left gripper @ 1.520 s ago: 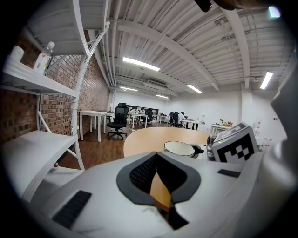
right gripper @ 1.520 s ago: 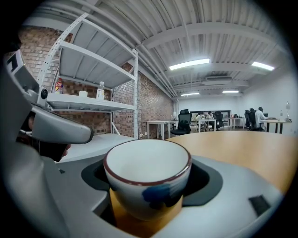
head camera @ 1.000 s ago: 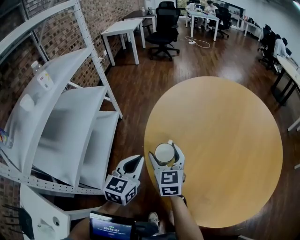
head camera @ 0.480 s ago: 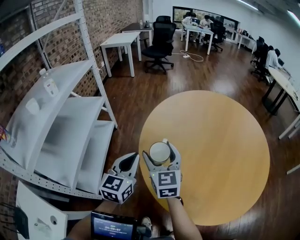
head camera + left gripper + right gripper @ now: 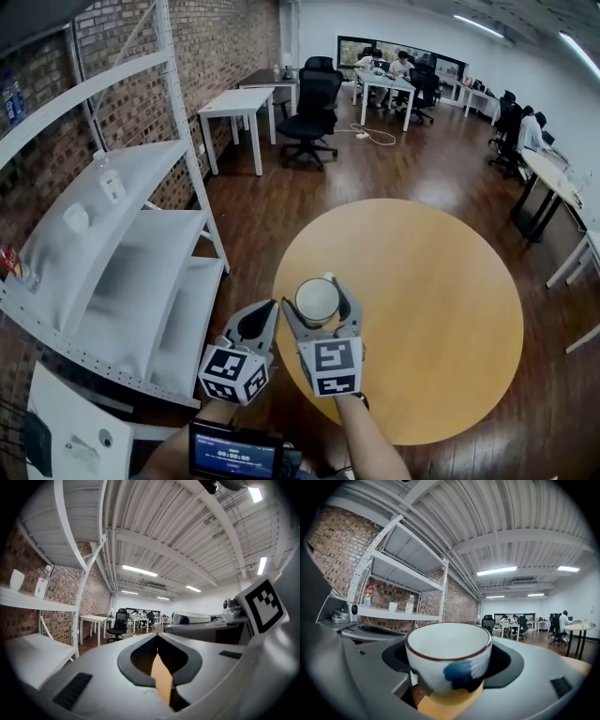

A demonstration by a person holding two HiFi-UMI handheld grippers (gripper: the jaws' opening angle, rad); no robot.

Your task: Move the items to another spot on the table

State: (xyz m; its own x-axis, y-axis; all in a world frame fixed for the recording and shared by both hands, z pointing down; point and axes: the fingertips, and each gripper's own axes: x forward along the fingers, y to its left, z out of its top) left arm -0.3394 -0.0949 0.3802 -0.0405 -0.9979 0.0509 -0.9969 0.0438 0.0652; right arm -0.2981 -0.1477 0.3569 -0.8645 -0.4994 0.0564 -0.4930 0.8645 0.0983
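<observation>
A white cup with a dark rim and a blue brush mark sits between the jaws of my right gripper, which is shut on its sides. It is over the left edge of the round wooden table. The frames do not show whether its base touches the tabletop. My left gripper hangs just left of it, off the table's edge, with its jaws shut and nothing between them. In the left gripper view the cup's rim shows to the right.
A white metal shelf rack stands close on the left, with a small bottle and a white cup on it. A white desk and a black office chair stand farther back. More desks with people are at the far end.
The head view has tilted up and shows more of the room. Both grippers and the held cup have stayed at the table's left edge.
</observation>
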